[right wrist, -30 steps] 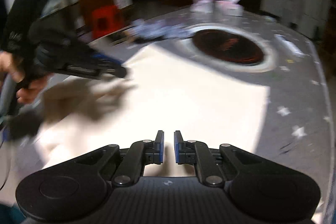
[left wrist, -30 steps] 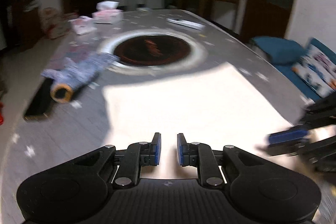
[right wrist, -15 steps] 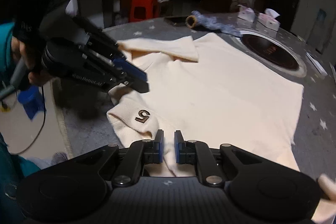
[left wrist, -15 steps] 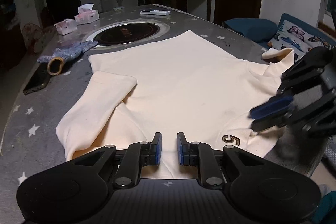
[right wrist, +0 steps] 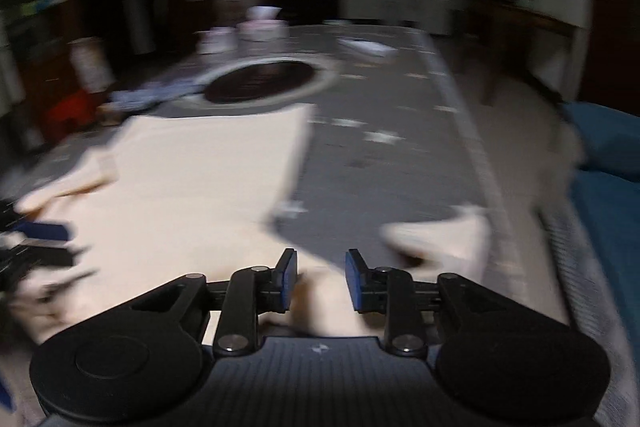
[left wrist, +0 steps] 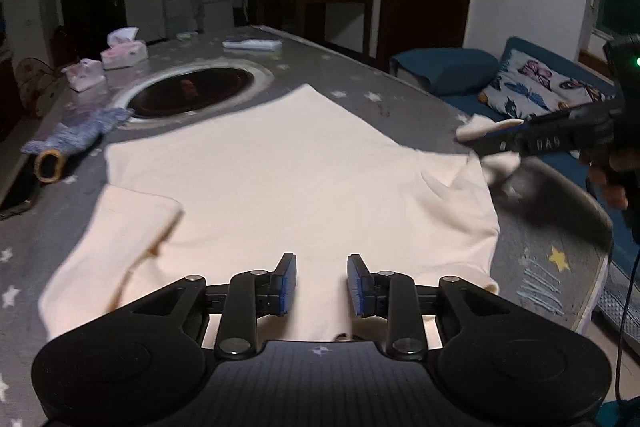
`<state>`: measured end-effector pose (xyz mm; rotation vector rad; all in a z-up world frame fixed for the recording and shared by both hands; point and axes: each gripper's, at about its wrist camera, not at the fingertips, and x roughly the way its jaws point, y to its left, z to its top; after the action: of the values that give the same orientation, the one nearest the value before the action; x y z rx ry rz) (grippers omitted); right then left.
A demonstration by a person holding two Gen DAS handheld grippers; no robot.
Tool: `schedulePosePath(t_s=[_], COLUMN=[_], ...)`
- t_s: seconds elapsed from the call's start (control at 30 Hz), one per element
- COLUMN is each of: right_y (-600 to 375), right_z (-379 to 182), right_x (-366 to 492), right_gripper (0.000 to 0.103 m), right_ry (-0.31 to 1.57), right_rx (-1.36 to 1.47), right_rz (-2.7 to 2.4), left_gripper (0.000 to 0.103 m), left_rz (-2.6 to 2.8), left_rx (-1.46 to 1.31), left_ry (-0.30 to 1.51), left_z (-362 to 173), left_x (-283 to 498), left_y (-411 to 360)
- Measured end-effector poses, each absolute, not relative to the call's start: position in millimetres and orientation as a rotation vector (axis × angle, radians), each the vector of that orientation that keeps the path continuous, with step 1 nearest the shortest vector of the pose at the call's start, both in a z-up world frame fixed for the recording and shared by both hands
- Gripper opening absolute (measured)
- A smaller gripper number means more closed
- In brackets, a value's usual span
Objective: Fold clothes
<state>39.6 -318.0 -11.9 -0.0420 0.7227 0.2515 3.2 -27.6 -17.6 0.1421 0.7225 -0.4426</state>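
Note:
A cream shirt (left wrist: 288,171) lies spread flat on the grey star-print table (left wrist: 552,259), its left sleeve (left wrist: 120,227) folded in over the body. My left gripper (left wrist: 320,285) hovers over the near hem with its jaws opening and nothing between them. My right gripper (right wrist: 322,279) is over the shirt's right side near the loose right sleeve (right wrist: 440,239). Its jaws are opening, with cream cloth under the gap and no pad pressing on it. The right wrist view is blurred. In the left wrist view a hand holds the right gripper (left wrist: 500,145) at that sleeve (left wrist: 480,129).
A round dark inset (left wrist: 192,93) sits mid-table beyond the shirt. Tissue packs (left wrist: 122,51), a blue patterned cloth roll (left wrist: 76,135) and a black phone (left wrist: 16,195) lie to the left. The table edge (left wrist: 596,267) and a blue sofa with a butterfly cushion (left wrist: 532,87) are on the right.
Both grippers' jaws have widened. The right gripper swung away from the "5" mark to the right sleeve near the table edge. The left gripper moved slightly along the hem.

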Motion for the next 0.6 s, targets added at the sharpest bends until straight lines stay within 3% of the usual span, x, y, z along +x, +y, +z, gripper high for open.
schedulePosePath(t_s=[0.2, 0.4, 0.6], right_y=[-359.9, -382.3, -365.8], right_z=[-15.5, -18.3, -11.7], right_x=[19.3, 5.1, -2.0], right_gripper=[0.040, 0.041, 0.041], right_ry=[0.700, 0.684, 0.665], right_rx=[-0.056, -0.040, -0.009], right_rz=[0.037, -0.092, 0.110], left_gripper=[0.037, 0.043, 0.045], left_rz=[-0.447, -0.447, -0.454], left_rx=[0.136, 0.130, 0.141], left_ry=[0.739, 0.733, 0.726], left_z=[-24.9, -27.4, -28.6], left_x=[1.5, -4.8, -13.9], left_y=[-26.1, -22.1, -19.8])
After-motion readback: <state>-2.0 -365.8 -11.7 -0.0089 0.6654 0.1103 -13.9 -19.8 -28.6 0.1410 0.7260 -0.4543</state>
